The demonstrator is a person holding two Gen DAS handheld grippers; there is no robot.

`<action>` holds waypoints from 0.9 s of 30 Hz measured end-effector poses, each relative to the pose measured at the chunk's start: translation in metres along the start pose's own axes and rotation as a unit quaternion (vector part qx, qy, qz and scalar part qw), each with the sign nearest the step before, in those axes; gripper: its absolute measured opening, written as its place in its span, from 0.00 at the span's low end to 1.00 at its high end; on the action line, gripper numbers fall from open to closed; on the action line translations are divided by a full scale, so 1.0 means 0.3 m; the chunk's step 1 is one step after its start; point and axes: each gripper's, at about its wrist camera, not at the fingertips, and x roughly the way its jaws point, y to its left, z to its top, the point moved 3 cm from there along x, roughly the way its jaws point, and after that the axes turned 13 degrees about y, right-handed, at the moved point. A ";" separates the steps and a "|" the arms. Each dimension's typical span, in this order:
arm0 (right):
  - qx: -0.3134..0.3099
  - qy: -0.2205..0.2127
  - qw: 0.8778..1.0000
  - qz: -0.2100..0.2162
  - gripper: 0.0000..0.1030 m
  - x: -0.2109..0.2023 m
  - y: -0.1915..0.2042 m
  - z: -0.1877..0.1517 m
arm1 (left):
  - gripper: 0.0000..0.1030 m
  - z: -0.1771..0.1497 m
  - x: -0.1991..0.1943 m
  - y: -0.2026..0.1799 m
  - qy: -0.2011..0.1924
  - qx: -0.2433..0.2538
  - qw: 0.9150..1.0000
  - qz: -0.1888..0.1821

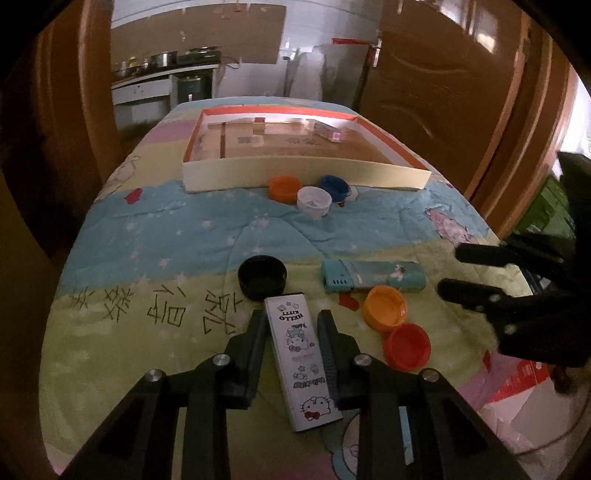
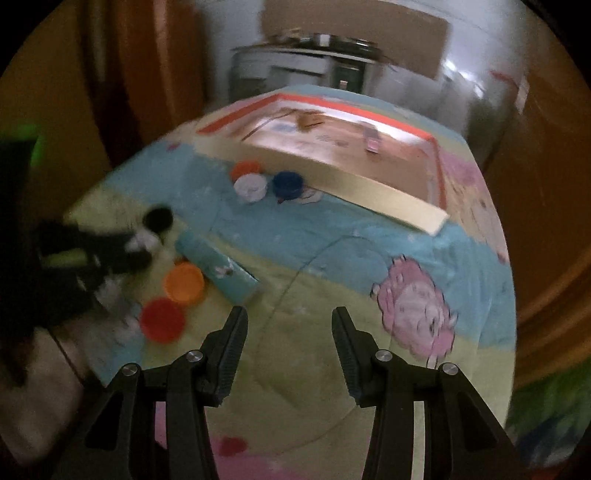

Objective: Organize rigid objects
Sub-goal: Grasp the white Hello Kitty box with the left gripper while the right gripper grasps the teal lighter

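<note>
Left wrist view — left gripper [image 1: 291, 317] jaws clamped on white Hello Kitty box [image 1: 301, 360] lying on the quilt [image 1: 155, 236]; right gripper [image 2: 290, 317] jaws apart, empty — caps nearby.

The room is dim. A bed under a cartoon-print quilt [image 1: 155, 236] in blue, green and pink fills the middle. Brown wooden doors [image 1: 443, 92] stand at either side. Beyond, a kitchen counter [image 1: 162, 72] carries metal pots [image 1: 162, 58] against a pale tiled wall [image 1: 303, 33].
</note>
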 end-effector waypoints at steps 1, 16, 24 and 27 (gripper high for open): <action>-0.016 0.001 1.000 -0.003 0.48 0.011 0.006 0.002 | 0.28 -0.001 0.000 0.002 -0.001 0.004 1.000 -0.003; -0.226 -0.015 0.974 0.014 0.43 0.095 0.137 0.126 | 0.29 -0.033 -0.019 0.024 -0.001 -0.012 1.000 -0.012; -0.158 -0.008 0.986 0.057 0.24 0.095 0.134 0.124 | 0.28 -0.030 -0.021 0.036 -0.016 -0.027 0.999 -0.026; -0.093 -0.021 0.993 0.076 0.22 0.081 0.106 0.103 | 0.27 -0.025 -0.030 0.029 -0.019 -0.027 0.999 -0.026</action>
